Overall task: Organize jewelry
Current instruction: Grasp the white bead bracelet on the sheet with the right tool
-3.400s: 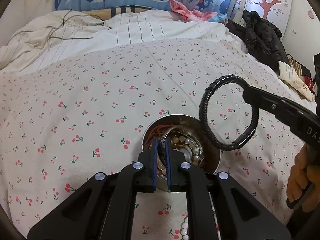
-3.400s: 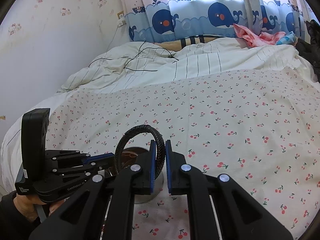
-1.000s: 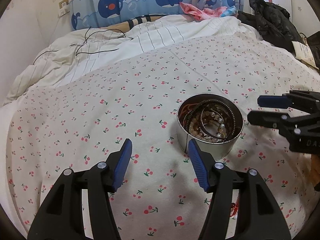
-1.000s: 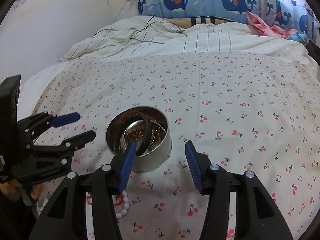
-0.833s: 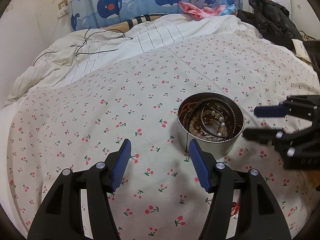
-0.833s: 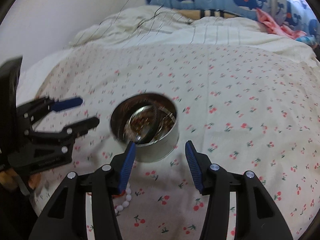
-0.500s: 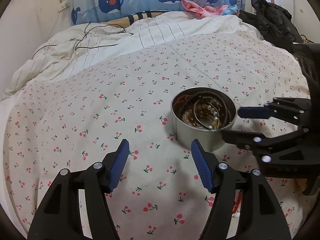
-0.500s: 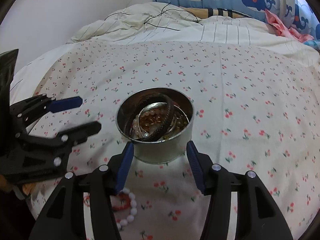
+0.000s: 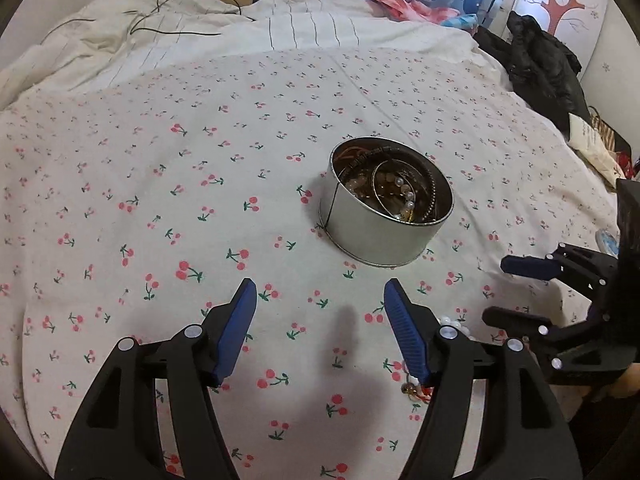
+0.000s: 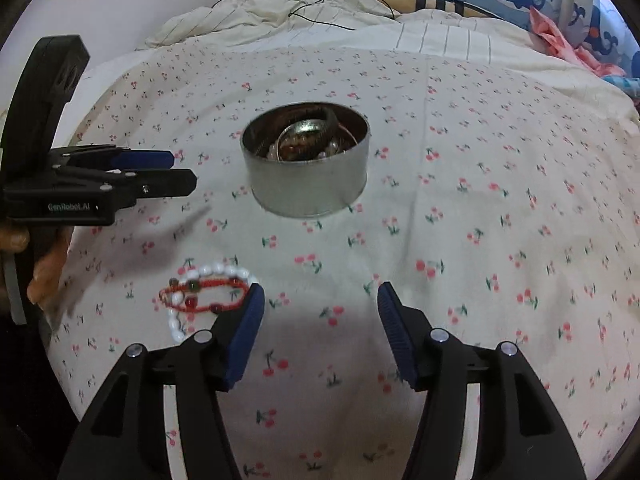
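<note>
A round metal tin [image 9: 384,236] [image 10: 306,184] stands on the cherry-print bedsheet, filled with bracelets, beads and a black braided band [image 9: 430,196]. A white bead bracelet [image 10: 212,272] and a red cord bracelet [image 10: 200,296] lie together on the sheet nearer me, just left of my right gripper; they peek out behind the left gripper's right finger [image 9: 452,326]. My left gripper [image 9: 318,312] is open and empty, short of the tin. My right gripper [image 10: 320,312] is open and empty, also short of the tin. Each gripper shows in the other's view.
The cherry sheet [image 9: 160,168] covers the bed. A striped duvet [image 9: 304,28] with a black cable [image 9: 168,28] lies at the back. A black jacket [image 9: 548,64] and a paper bag [image 9: 592,144] sit at the right edge. Whale curtains hang behind.
Earlier the right gripper held the black band over the tin while the left gripped the tin's rim; the band now lies inside. Both grippers opened and have since drawn back towards me.
</note>
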Action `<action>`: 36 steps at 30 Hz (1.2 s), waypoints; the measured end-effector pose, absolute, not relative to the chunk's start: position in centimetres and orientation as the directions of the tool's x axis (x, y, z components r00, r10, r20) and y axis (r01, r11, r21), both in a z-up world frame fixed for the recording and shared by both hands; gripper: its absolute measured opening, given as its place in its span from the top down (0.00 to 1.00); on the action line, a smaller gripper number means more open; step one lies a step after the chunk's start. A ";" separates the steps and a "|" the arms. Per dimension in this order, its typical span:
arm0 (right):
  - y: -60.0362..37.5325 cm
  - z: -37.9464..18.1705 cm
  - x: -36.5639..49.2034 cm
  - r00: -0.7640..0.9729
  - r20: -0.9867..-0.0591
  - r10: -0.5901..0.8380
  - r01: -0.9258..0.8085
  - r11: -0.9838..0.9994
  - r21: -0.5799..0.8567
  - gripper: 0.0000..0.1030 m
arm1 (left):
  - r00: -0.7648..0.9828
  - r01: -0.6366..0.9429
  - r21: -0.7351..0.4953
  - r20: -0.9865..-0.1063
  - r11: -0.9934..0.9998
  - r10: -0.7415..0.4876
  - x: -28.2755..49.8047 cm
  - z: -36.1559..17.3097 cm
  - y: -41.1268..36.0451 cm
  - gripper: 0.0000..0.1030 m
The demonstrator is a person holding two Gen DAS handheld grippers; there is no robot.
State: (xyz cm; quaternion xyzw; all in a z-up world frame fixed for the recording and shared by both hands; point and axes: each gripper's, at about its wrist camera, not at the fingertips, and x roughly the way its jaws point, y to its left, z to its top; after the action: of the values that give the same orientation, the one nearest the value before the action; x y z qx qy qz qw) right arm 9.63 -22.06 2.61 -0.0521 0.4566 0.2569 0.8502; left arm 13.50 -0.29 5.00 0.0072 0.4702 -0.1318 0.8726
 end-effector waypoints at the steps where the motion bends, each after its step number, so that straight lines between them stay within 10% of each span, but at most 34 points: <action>1: -21.7 2.7 9.6 0.444 -0.798 0.408 -0.500 0.852 0.156 0.44 | 0.525 0.235 -0.105 -0.823 0.966 -0.217 13.4 4.8 -0.4 0.39; 7: -18.8 1.0 8.8 0.445 -0.844 0.300 -0.548 0.836 0.008 0.47 | 0.527 0.195 -0.111 -0.826 0.975 -0.199 13.9 4.5 0.1 0.39; 18: -17.7 0.7 7.3 0.378 -0.847 0.373 -0.634 0.772 0.057 0.91 | 0.533 0.197 -0.101 -0.824 0.975 -0.194 14.1 4.7 0.1 0.38; 32: -20.2 7.9 5.4 0.409 -0.546 0.731 -0.724 0.624 0.294 0.92 | 0.527 0.130 -0.166 -0.823 0.977 -0.210 14.8 4.3 2.0 0.37; 36: -22.1 7.8 7.2 0.481 -0.584 0.653 -0.624 0.724 0.295 0.92 | 0.502 0.174 -0.153 -0.836 0.973 -0.221 14.7 3.7 0.7 0.37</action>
State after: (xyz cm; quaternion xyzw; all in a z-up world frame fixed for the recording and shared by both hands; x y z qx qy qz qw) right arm 7.23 -22.14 7.76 0.0210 0.3486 0.3712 0.8604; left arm 14.71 0.69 3.67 -0.0242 0.4859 -0.1141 0.8662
